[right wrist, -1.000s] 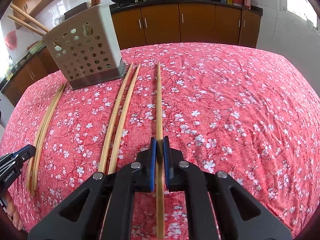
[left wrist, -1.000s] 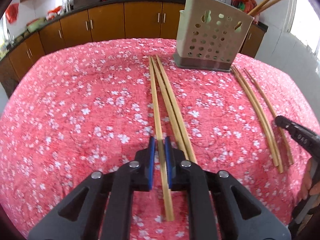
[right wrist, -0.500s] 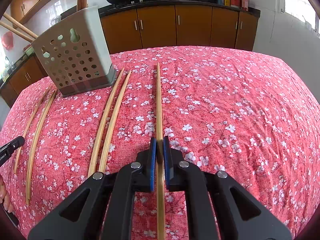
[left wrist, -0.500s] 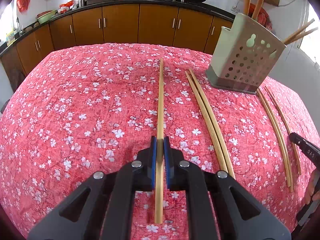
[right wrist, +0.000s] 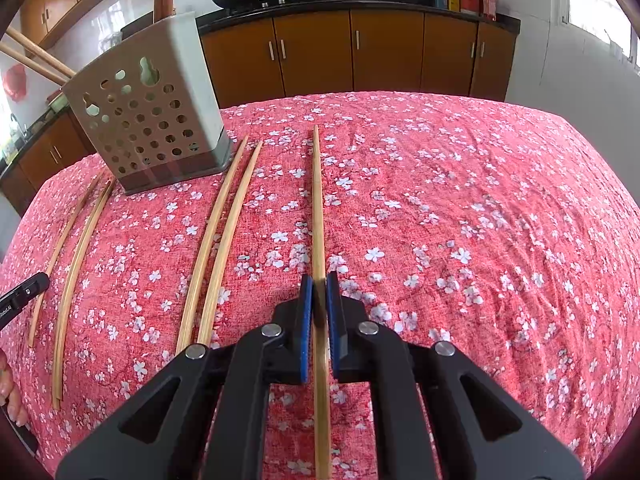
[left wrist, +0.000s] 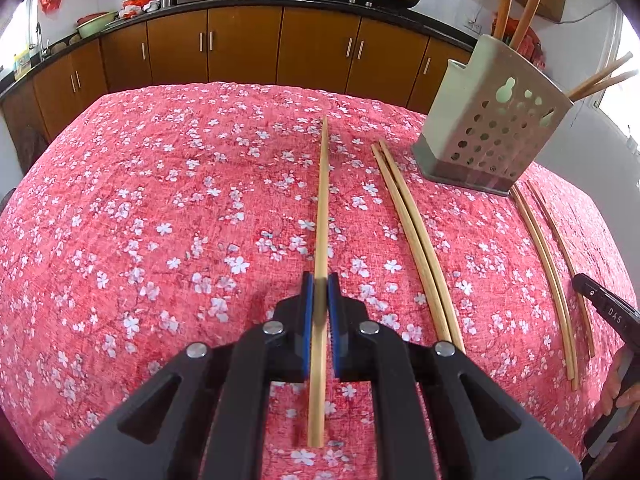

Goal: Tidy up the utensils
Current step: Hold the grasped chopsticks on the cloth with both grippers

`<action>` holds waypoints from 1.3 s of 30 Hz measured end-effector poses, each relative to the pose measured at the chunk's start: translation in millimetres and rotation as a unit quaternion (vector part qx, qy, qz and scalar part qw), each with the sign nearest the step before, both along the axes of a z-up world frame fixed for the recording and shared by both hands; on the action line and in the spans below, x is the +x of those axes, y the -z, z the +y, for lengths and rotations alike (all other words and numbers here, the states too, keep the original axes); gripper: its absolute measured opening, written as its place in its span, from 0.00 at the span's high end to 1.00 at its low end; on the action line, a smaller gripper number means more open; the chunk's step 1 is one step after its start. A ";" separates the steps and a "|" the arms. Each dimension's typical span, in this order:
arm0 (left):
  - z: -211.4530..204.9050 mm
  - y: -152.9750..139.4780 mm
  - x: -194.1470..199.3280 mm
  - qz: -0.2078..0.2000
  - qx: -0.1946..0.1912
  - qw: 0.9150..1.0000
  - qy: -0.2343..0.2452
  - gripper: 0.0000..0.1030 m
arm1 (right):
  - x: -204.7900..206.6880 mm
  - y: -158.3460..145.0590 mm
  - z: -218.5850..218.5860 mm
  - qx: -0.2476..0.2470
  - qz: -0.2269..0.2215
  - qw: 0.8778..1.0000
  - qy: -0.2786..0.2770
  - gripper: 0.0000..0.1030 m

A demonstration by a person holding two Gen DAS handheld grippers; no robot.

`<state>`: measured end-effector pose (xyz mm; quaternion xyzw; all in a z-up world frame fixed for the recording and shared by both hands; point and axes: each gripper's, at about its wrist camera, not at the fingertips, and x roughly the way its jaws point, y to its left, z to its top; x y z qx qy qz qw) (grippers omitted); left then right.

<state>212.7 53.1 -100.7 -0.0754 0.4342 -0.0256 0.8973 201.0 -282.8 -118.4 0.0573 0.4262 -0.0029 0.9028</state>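
My left gripper (left wrist: 320,280) is shut on a bamboo chopstick (left wrist: 323,200) that points straight ahead over the red floral cloth. Right of it two more chopsticks (left wrist: 412,240) lie side by side. The perforated grey utensil holder (left wrist: 492,136) stands at the upper right with wooden utensils (left wrist: 508,0) in it. My right gripper (right wrist: 319,280) is shut on another chopstick (right wrist: 317,200). Left of that one lies a pair of chopsticks (right wrist: 216,240), with the holder (right wrist: 148,120) beyond them.
More chopsticks (left wrist: 544,264) lie past the holder, next to the other gripper's black tip (left wrist: 600,304) and a hand (left wrist: 624,384). The red cloth (left wrist: 160,200) covers the whole table. Brown kitchen cabinets (left wrist: 240,48) and a counter with woks stand behind it.
My left gripper has swung left with its chopstick, away from the two beside it. The holder now sits further right in that view. The right gripper has hardly moved.
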 end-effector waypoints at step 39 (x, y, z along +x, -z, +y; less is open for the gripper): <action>-6.1 -3.1 0.6 0.004 0.014 1.000 0.005 0.90 | -12.4 -2.6 1.3 0.007 0.002 1.000 0.002 0.91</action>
